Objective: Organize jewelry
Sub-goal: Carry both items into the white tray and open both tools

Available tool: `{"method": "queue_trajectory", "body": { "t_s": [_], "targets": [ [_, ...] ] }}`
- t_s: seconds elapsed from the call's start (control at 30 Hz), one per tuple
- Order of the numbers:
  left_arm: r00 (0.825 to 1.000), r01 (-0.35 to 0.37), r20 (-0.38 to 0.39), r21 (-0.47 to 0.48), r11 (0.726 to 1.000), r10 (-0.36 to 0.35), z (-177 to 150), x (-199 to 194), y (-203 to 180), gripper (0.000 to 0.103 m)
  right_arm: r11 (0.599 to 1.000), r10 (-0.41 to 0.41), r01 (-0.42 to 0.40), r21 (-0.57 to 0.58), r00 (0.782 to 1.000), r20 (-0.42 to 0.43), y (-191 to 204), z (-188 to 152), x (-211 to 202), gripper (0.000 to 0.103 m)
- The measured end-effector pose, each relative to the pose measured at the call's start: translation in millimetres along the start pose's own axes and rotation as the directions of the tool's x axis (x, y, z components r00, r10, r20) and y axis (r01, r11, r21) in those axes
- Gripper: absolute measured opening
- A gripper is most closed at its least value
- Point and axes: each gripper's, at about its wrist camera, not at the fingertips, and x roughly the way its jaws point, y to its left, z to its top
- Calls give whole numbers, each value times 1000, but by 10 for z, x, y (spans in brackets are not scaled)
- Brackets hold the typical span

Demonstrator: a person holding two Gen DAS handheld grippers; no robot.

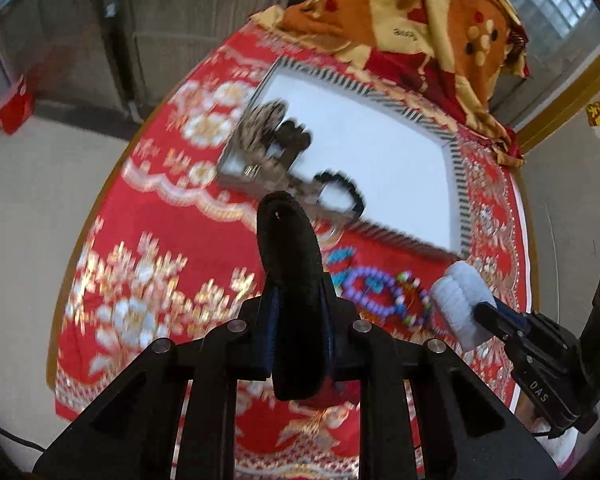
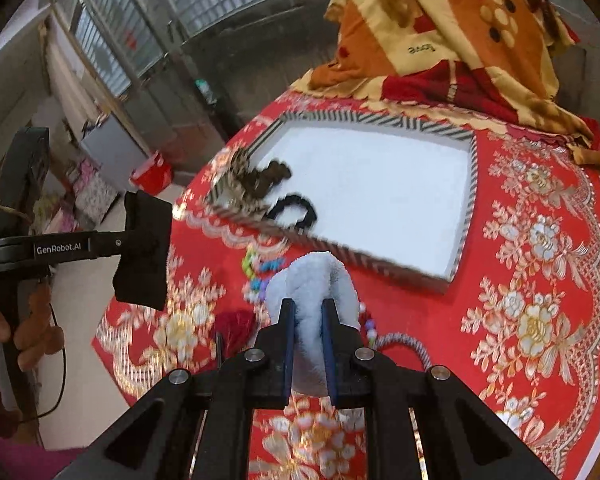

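My left gripper (image 1: 286,208) has black-padded jaws pressed together, nothing visible between them; it hangs above the red cloth (image 1: 152,232) just short of the tray's near edge. My right gripper (image 2: 314,264) has white-padded jaws also closed on each other, holding nothing I can see, above the loose beads.

Tray (image 2: 466,216): white inside, striped rim, lying flat on the cloth. In its left corner sits a brown bead bracelet (image 2: 270,176), with a black bracelet (image 2: 296,208) just beside it near the front rim. A blurred brownish piece (image 1: 262,120) sits at the tray's left rim; can't tell what it is.

Outside the tray, near its front edge, a purple bead bracelet (image 1: 368,292) and mixed coloured beads (image 1: 410,300) lie on the cloth, touching or overlapping. A grey cord (image 2: 404,340) and dark red tassel (image 2: 236,326) lie beside my right gripper. A patterned blanket (image 2: 452,32) is heaped behind the tray.
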Motion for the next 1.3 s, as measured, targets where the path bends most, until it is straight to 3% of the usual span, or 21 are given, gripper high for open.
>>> {"method": "queue_trajectory", "body": {
  "t_s": [0.27,0.6,0.9,1.3],
  "targets": [
    [1000,-4,26,104,995,2,468,166,-336,17,994,-62,56,91,996,62,-201,359,30,12],
    [1000,4,1,178,984,-4,938,520,-609,17,975,-100,81,207,992,80,-503,699,295,12],
    [996,48,-77,195,980,-34,1175,1006,-840,17,942,-116,97,320,992,41,-804,735,627,12],
    [984,69,-178,228,971,-28,1129,1539,-1039,17,890,-164,158,428,986,-23,-1109,498,789,12]
  ]
}}
